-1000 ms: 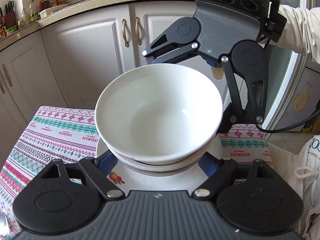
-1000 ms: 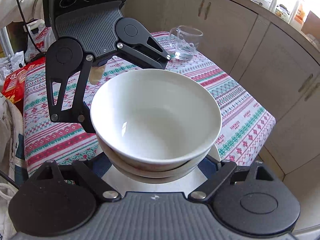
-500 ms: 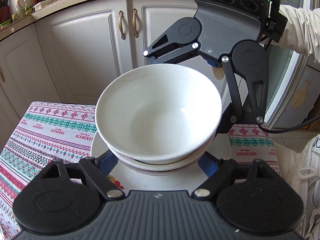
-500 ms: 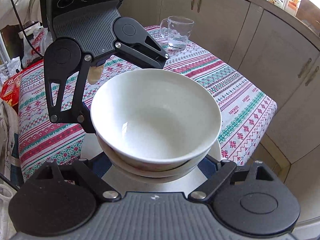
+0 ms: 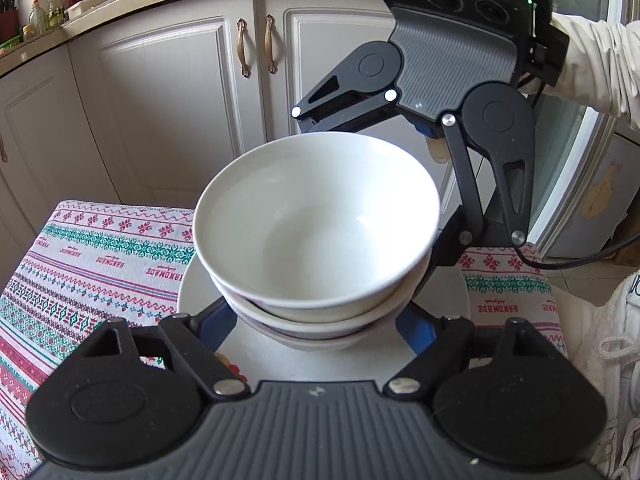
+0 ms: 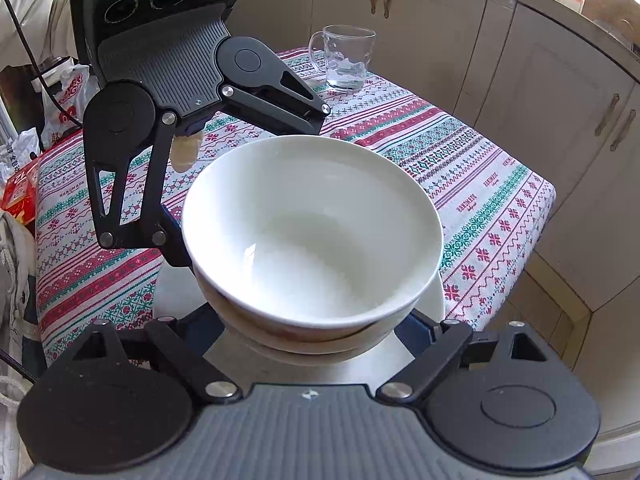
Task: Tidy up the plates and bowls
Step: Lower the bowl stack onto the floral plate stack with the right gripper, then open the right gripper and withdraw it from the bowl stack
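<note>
I see nested white bowls (image 5: 316,220) upright, mouths up, on plate (image 5: 192,292). My left gripper (image 5: 316,320) and right gripper (image 6: 316,320) spread wide, flanking stack; contact unclear.

Surface (image 6: 472,184) was covered w/ a striped patterned cloth (image 6: 448,148), red/green/white bands. Glass mug (image 6: 346,58) stood upright near far edge. White plate (image 5: 192,292) lay at near edge; can't tell whether it touched cloth or was lifted. Red packet (image 6: 16,196) sat by left side.
</note>
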The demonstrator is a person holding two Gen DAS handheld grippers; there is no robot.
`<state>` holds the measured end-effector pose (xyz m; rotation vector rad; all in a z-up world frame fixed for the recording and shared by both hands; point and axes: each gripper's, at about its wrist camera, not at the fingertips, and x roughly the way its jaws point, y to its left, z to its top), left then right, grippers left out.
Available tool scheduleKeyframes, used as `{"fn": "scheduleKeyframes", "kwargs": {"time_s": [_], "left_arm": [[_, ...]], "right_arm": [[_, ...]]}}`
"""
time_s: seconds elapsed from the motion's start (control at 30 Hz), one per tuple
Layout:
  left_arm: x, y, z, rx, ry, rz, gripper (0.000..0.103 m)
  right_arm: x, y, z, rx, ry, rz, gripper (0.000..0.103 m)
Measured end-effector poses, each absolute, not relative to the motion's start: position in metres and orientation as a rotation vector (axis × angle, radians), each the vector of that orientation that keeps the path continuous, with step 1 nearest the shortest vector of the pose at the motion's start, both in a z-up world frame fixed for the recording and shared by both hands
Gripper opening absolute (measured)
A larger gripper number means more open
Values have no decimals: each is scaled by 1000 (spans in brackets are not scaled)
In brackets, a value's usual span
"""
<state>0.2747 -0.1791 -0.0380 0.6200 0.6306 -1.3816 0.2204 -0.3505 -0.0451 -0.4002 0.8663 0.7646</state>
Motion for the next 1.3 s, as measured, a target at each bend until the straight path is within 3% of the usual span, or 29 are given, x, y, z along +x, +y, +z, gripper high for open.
{"fn": "scheduleKeyframes", "kwargs": {"time_s": [0.27, 0.43, 0.77, 1.03, 1.3], "left_arm": [[271, -177, -39, 626, 618, -1363, 87], [269, -174, -38, 622, 601, -1317, 97], [249, -158, -32, 606, 546, -1203, 98], [219, -134, -21, 407, 474, -1028, 102], [172, -118, -18, 197, 516, -621, 102]], "right_arm": [[218, -353, -46, -378, 847, 764, 94], [216, -353, -47, -342, 844, 762, 99], [196, -351, -44, -312, 803, 667, 103], [169, -344, -42, -251, 797, 452, 103], [129, -336, -38, -4, 799, 30, 103]]}}
